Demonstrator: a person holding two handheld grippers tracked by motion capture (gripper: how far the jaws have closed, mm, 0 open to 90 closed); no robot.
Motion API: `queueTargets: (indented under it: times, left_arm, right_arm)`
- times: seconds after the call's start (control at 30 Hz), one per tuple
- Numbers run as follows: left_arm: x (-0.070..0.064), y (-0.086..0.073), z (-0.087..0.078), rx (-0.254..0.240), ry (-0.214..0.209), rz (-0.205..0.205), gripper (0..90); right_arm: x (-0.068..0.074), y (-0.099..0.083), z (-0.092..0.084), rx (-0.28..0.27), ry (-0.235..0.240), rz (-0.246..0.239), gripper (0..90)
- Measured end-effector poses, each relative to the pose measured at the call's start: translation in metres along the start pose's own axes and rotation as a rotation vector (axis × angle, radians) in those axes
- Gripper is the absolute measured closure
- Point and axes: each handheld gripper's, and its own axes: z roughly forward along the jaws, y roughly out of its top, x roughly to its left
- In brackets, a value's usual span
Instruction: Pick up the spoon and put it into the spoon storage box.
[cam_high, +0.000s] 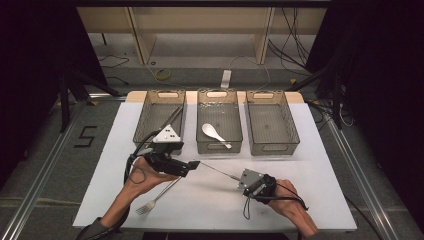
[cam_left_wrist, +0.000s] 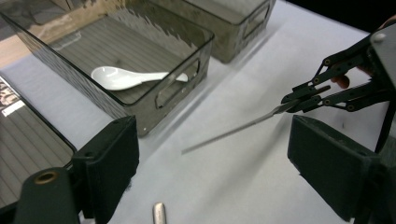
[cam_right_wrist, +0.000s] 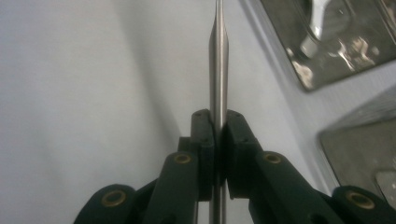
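Chopstick (cam_high: 219, 172) is clamped at one end in right gripper (cam_high: 241, 181), long axis running level over the white table (cam_high: 300, 150) toward left gripper (cam_high: 194, 164), whose jaws gape wide around the free tip without touching.

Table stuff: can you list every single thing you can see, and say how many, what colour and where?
Bins: three, clear grey, side by side at the table's far edge.
Spoon: one, white, inside the middle bin.
Chopstick: one, silver, clamped in the right gripper, pointing toward the left gripper.
Fork: one, silver, lying on the table near the left forearm.
Table: one, white top.
Left gripper: one, black, jaws open.
Right gripper: one, black, shut on the chopstick.
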Motion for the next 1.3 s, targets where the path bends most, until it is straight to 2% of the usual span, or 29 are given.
queueTargets:
  times: [0.1,0.17,0.33,0.4,0.5,0.6,0.73,0.83,1.1,1.3]
  left_arm:
    - [0.007,-0.01,0.001,0.003,0.013,-0.031,16.2]
    - [0.011,-0.018,0.003,0.022,0.022,-0.05,15.8]
    - [0.018,-0.035,0.008,0.065,0.037,-0.066,15.9]
    - [0.02,-0.039,0.007,0.068,0.048,-0.076,15.9]
    - [0.021,-0.044,0.006,0.066,0.043,-0.095,15.5]
    - [0.021,-0.049,0.005,0.078,0.06,-0.085,15.2]
    - [0.023,-0.054,0.001,0.065,0.06,-0.108,15.0]
    - [0.025,-0.059,0.0,0.077,0.067,-0.11,15.0]
    - [0.024,-0.064,-0.003,0.095,0.079,-0.094,15.1]
    - [0.024,-0.068,-0.004,0.098,0.082,-0.101,15.1]
  right_arm:
    - [-0.007,-0.006,-0.001,0.012,-0.013,0.042,84.3]
    - [-0.012,-0.009,-0.003,0.0,-0.021,0.073,84.3]
    - [-0.024,-0.012,-0.013,-0.03,-0.036,0.156,84.3]
    - [-0.03,-0.013,-0.016,-0.044,-0.038,0.192,84.3]
    - [-0.04,-0.016,-0.019,-0.058,-0.043,0.252,84.2]
    - [-0.05,-0.018,-0.022,-0.069,-0.049,0.304,84.3]
    - [-0.066,-0.019,-0.027,-0.089,-0.044,0.36,84.2]
    - [-0.08,-0.017,-0.03,-0.109,-0.054,0.403,84.3]
    - [-0.12,-0.005,-0.034,-0.139,-0.078,0.488,84.3]
    - [-0.149,0.003,-0.029,-0.146,-0.093,0.551,84.3]
